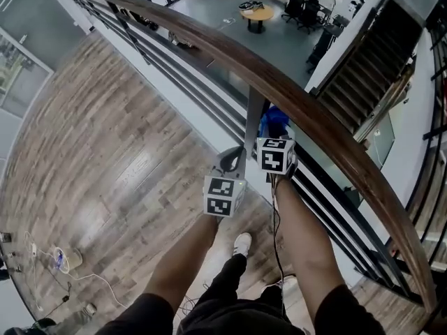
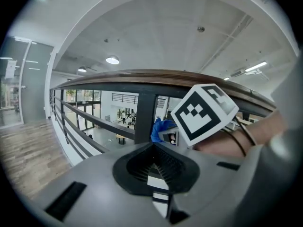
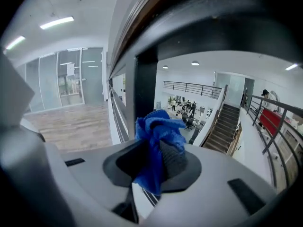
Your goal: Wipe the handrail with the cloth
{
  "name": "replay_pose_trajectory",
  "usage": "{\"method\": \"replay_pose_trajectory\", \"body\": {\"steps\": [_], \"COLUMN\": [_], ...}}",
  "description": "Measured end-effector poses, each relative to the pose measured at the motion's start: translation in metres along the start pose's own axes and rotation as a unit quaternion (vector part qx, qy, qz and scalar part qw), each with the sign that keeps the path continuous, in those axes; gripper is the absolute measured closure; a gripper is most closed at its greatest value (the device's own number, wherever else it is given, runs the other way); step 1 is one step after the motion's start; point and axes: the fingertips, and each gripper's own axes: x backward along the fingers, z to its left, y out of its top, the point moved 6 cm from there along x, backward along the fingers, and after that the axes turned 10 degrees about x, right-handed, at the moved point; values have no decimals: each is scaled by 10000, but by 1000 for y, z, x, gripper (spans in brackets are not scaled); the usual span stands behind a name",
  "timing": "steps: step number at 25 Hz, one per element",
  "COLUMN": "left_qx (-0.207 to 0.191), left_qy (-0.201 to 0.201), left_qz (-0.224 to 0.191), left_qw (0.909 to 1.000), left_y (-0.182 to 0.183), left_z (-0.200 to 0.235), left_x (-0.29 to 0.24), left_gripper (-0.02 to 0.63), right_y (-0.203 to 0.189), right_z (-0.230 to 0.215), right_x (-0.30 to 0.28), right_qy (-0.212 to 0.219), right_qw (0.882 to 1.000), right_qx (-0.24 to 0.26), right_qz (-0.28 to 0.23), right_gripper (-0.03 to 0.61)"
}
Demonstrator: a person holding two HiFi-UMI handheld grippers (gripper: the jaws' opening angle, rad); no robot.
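Observation:
A curved brown wooden handrail [image 1: 307, 114] tops a dark metal railing and crosses the head view from upper left to lower right. My right gripper [image 3: 158, 162] is shut on a bunched blue cloth [image 3: 156, 141], held just below the handrail [image 3: 142, 22] beside a dark post [image 1: 253, 128]. The blue cloth [image 1: 274, 123] shows above the right gripper's marker cube [image 1: 276, 155]. My left gripper [image 2: 154, 167] is shut with nothing in it, a little lower and to the left, and its view shows the handrail [image 2: 142, 75] above and the blue cloth [image 2: 160, 127] beyond.
Horizontal metal bars [image 1: 174, 75] run under the rail. Beyond the railing is a drop to a lower floor with a round table [image 1: 255, 12] and a staircase [image 1: 370, 68]. Wood flooring [image 1: 105, 152] lies to the left, with cables [image 1: 63, 271] at lower left.

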Motion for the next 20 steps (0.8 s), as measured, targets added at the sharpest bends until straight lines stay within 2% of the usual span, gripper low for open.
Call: {"method": "replay_pose_trajectory", "body": {"steps": [9,15,20], "left_qx": [95,13,16], "left_qy": [5,-104,-293], "left_qz": [35,89,166], "left_qw": [9999,9999,9994], "left_y": [4,-5,-12], "left_z": [-8,-33,-61], "left_x": [2,-1,0], "left_gripper": [609,609,609], "right_y": [-9,-33,-54], "right_z": [-7,-33,-46], "right_x": [5,28,50], "right_qy": [16,-134,-313], "right_qw": [9999,9985,9980], "right_qx": [-82,-522,-539], "right_qz": [56,58,77], "right_gripper": [485,485,485]}}
